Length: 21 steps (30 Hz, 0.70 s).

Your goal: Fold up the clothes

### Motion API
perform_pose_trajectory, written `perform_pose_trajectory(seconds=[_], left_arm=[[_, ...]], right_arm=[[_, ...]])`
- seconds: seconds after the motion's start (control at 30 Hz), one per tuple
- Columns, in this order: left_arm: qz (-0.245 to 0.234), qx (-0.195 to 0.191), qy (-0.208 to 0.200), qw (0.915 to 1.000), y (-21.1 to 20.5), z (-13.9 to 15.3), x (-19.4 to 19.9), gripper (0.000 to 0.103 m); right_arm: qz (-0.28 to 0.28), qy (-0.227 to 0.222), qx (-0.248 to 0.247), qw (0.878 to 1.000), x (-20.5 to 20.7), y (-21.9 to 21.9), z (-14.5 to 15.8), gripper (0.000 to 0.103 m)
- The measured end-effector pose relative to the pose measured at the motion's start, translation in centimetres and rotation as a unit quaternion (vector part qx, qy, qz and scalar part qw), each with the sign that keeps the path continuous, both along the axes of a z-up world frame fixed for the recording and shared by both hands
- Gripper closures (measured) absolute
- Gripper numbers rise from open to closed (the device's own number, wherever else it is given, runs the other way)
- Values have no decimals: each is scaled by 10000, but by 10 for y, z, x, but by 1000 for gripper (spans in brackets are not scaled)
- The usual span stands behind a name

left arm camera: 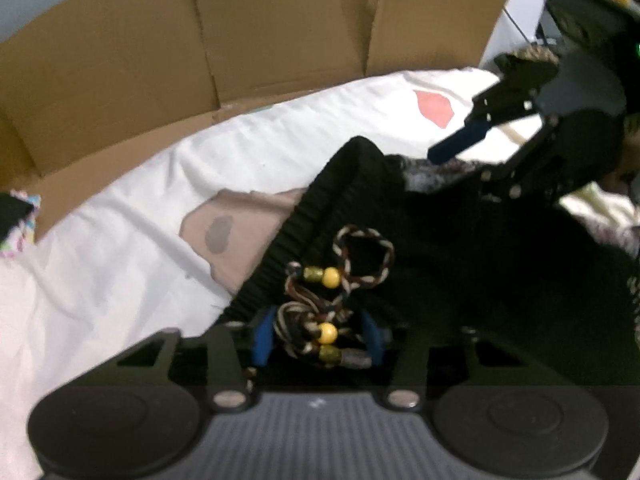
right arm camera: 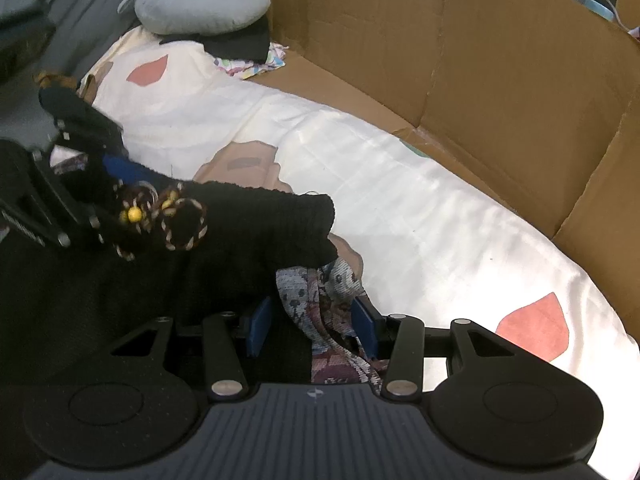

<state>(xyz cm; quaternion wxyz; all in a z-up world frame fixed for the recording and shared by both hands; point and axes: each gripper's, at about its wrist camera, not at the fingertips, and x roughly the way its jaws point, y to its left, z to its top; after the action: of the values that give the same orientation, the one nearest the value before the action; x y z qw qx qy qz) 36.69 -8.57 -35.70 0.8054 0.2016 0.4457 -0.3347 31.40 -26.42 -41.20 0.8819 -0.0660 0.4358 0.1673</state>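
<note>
Jaws apparently parted: left gripper (left arm camera: 318,338) around drawstring (left arm camera: 320,304), right gripper (right arm camera: 312,326) around garment (right arm camera: 248,224).

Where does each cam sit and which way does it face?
Left wrist: on the left tongs, looking along its blue fingers at the black garment and braided beaded drawstring on the white bedding; the right tongs show upper right.
Right wrist: on the right tongs, facing the garment's patterned fabric and a grey neck pillow; the left tongs show at left.
Shared: garment, drawstring, bedding, cardboard wall, each other's tongs.
</note>
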Motion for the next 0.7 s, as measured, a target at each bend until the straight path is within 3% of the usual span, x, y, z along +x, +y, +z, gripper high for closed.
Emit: perform_pose_trajectory(seconds=[0.1, 0.13, 0.47, 0.7], left_arm=[[20, -9, -5, 10000, 0, 1, 1, 84], [28, -2, -11, 10000, 0, 1, 1, 94], [-45, -197, -187, 9996, 4, 28, -4, 95], [-487, -304, -188, 9982, 3, 45, -28, 95]], right_arm=[[-25, -23, 26, 10000, -1, -2, 1, 52], [-34, -27, 27, 10000, -1, -3, 1, 52], [-105, -51, 37, 9999, -3, -9, 4, 52], [-256, -69, 91, 9996, -2, -18, 6, 52]])
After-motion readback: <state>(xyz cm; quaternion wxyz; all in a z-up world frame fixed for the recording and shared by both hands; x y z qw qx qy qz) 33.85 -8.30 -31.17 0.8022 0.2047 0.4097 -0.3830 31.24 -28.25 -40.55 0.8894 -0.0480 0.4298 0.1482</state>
